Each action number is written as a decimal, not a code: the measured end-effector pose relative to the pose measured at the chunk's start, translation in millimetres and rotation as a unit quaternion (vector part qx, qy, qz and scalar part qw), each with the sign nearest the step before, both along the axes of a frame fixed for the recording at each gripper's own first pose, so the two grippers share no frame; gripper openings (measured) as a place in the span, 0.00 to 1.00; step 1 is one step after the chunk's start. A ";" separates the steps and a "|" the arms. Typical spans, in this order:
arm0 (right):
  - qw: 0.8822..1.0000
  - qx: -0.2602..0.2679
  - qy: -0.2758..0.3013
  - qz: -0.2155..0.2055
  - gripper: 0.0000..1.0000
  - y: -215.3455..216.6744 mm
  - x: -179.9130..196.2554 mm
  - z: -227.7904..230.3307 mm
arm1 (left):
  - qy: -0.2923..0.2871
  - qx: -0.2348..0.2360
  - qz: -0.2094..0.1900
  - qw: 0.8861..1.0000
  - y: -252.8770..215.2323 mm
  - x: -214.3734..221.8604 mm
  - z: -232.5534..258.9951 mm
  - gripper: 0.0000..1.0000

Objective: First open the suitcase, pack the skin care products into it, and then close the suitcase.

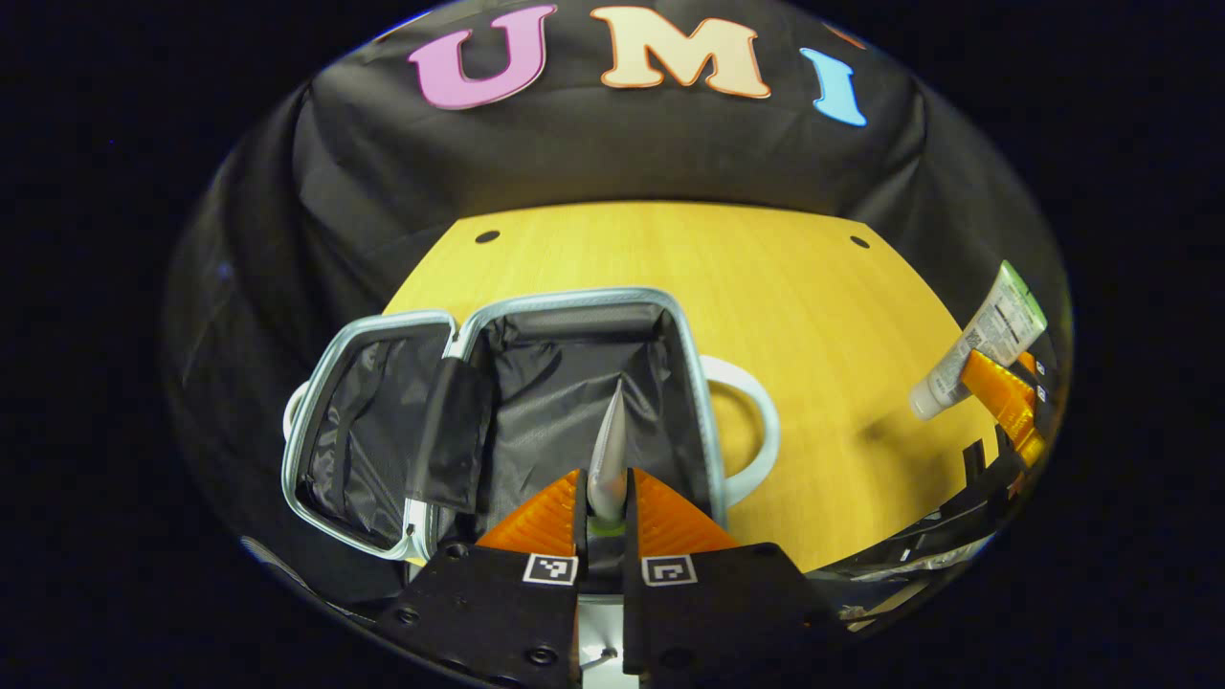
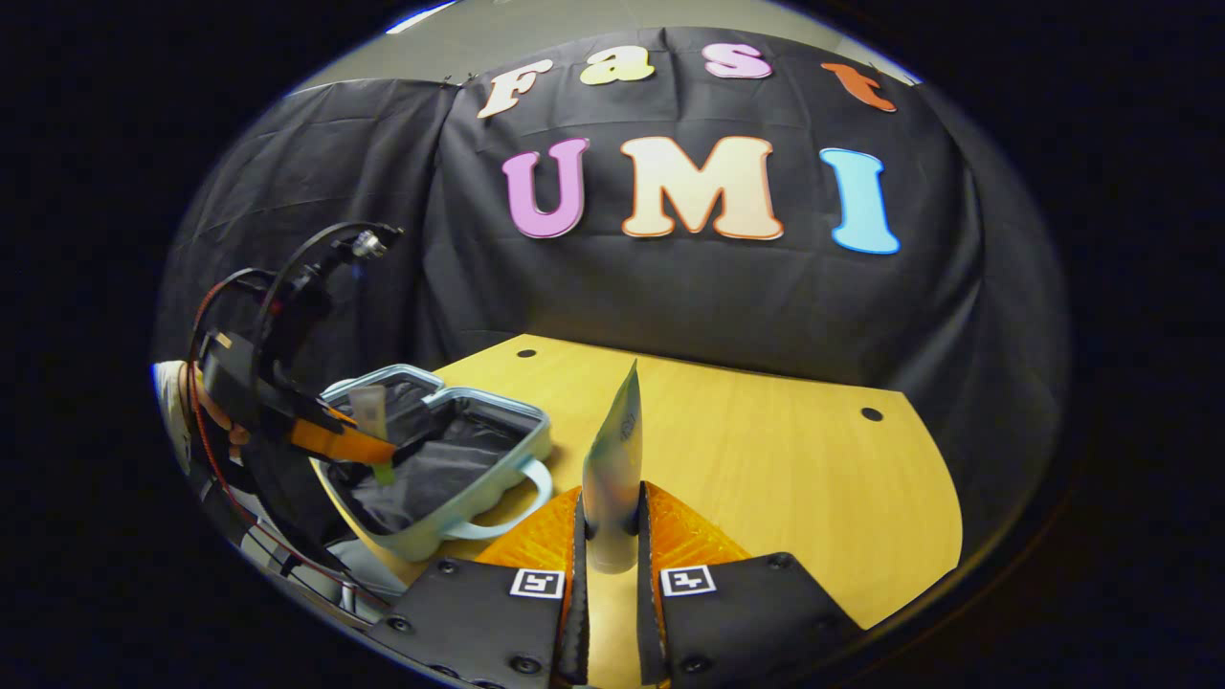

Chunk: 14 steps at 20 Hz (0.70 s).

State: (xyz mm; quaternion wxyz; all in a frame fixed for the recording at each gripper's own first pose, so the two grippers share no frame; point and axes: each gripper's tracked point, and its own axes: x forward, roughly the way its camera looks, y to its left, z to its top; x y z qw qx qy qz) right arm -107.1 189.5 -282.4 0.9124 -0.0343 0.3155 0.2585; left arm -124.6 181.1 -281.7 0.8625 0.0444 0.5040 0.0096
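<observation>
Over the open suitcase [image 1: 574, 383], left fingers [image 1: 550, 512] pinch a tube [image 1: 608, 455].

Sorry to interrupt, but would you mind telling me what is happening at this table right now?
A person is packing skin care tubes into a small suitcase that lies open on the wooden table. The left tool is shut on a tube and holds it over the suitcase's dark lined interior. The right tool is shut on a second tube, held above the table beside the suitcase. Neither tube has been set down inside yet.
</observation>
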 end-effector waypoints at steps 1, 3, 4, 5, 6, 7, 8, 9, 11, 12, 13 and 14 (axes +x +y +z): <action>1.000 0.006 0.005 0.010 0.22 17.1 -5.3 1.2 | 0.011 -0.002 0.001 1.000 6.9 -1.7 -6.2 0.11; 0.999 0.023 0.023 0.026 0.22 54.4 -15.6 0.4 | 0.030 0.001 -0.004 1.000 21.4 -4.6 -18.5 0.10; 0.999 0.034 0.032 0.027 0.22 72.0 -20.2 -0.6 | 0.039 0.002 -0.003 0.999 28.9 -5.2 -24.3 0.10; 0.998 0.041 0.046 0.029 0.22 89.2 -26.3 -4.6 | 0.043 -0.001 -0.004 0.999 34.3 -5.9 -28.7 0.10; 0.997 0.046 0.061 0.029 0.22 105.9 -32.5 -9.4 | 0.051 -0.007 -0.004 0.999 39.1 -5.8 -33.2 0.10; 0.996 0.050 0.071 0.027 0.22 119.9 -38.1 -14.9 | 0.053 -0.012 -0.006 0.998 43.8 -5.2 -36.5 0.11; 0.995 0.052 0.083 0.026 0.22 132.1 -43.8 -18.8 | 0.056 -0.017 -0.008 0.998 49.3 -4.6 -40.3 0.11; 0.994 0.053 0.097 0.025 0.22 144.0 -51.2 -25.9 | 0.063 -0.021 -0.012 0.998 53.0 -5.3 -45.7 0.11; 0.991 0.048 0.121 0.025 0.22 162.3 -65.8 -36.4 | 0.071 -0.025 -0.025 0.997 58.7 -6.9 -52.3 0.11; 0.991 0.042 0.125 0.026 0.22 168.2 -71.1 -41.3 | 0.072 -0.027 -0.031 0.997 60.0 -7.0 -55.5 0.12; 0.991 0.035 0.129 0.028 0.22 174.7 -76.0 -45.5 | 0.076 -0.030 -0.037 0.996 60.3 -10.0 -57.4 0.11; 0.990 0.033 0.134 0.030 0.22 180.6 -79.8 -48.5 | 0.070 -0.032 -0.042 0.996 60.3 -7.4 -56.8 0.13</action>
